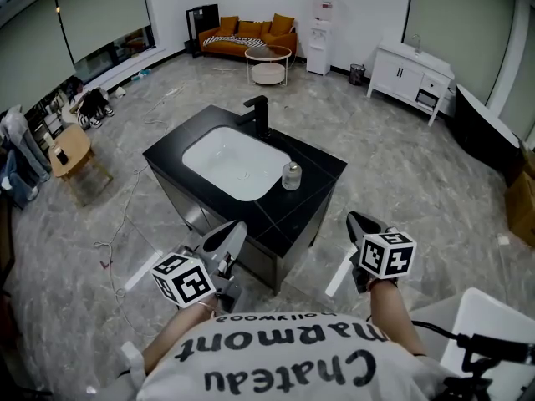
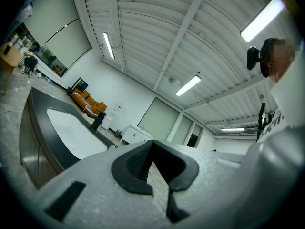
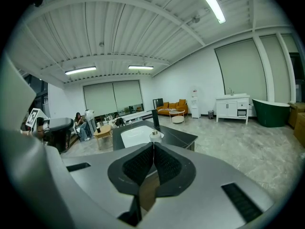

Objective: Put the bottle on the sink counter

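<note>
A small clear bottle with a pale cap stands upright on the black sink counter, just right of the white basin. In the right gripper view the bottle shows right above the jaw tips, well ahead of them. My left gripper hangs near the counter's front corner, close to my body, with its jaws shut and nothing between them. My right gripper is held off the counter's right front side, also shut and empty. Both are well apart from the bottle.
A black faucet rises at the basin's far side. An orange sofa, a round side table and a water dispenser line the back wall. A white cabinet stands at the right, a wooden table at the left. Cables lie on the floor.
</note>
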A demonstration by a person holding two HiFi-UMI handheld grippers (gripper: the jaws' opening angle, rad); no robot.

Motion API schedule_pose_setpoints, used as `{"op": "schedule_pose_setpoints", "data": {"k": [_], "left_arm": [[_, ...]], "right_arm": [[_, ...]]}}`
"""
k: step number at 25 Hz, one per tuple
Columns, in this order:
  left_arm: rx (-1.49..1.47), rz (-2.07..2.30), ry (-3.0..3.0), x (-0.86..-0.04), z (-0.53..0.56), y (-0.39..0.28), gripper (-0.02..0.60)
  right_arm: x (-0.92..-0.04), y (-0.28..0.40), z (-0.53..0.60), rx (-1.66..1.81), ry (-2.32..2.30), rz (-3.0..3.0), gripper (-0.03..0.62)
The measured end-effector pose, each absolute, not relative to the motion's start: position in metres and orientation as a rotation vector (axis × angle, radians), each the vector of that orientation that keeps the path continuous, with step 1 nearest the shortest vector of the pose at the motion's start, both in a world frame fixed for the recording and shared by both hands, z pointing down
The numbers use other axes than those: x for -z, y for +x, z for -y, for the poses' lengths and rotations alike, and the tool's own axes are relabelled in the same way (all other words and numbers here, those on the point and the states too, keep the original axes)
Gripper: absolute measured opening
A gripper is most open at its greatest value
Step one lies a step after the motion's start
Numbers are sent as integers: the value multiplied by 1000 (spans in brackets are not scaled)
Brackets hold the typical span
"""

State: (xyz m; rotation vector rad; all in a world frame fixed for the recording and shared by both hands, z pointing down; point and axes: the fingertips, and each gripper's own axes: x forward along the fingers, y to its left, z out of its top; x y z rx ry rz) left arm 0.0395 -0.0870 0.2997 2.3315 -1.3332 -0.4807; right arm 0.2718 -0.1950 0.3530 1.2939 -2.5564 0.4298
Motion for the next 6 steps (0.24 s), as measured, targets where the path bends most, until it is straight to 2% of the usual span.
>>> {"op": "schedule_pose_setpoints", "data": {"k": [6], "left_arm": [[470,1329,2329,-307,92,40,15]], "right_arm": [[-362,277,203,-448,1306,2537,17]]}}
